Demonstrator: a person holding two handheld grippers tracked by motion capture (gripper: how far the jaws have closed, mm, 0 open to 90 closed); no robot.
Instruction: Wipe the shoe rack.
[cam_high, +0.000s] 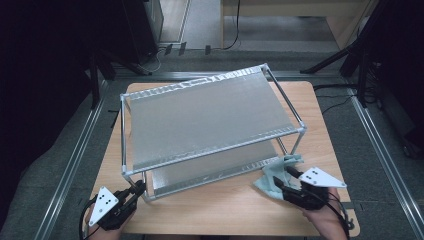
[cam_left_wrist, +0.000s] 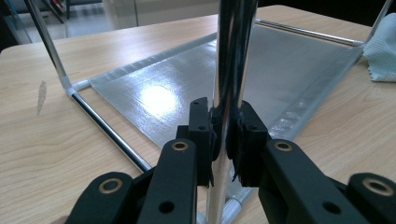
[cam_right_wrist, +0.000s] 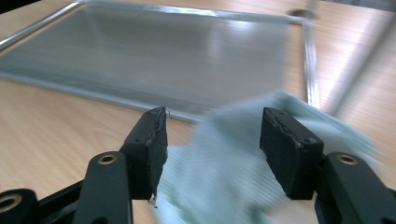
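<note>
A pale wooden worktop stands on grey carpet. Metal rails run along the floor at both sides. Beyond the far edge lie black tripod legs, cables and light wooden furniture. The room's edges are dark.

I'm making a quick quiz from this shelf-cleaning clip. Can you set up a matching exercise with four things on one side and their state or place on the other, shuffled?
Things:
1. left gripper
2. right gripper
3. pale green cloth
4. two-tier silver metal rack

States or places:
A. crumpled on the wooden table by the rack's near right corner
B. jaws apart, cloth lying between them
C. stands in the middle of the table
D. clamped on a chrome upright post

Pairs: 1-D, 2-B, 3-A, 4-C
</note>
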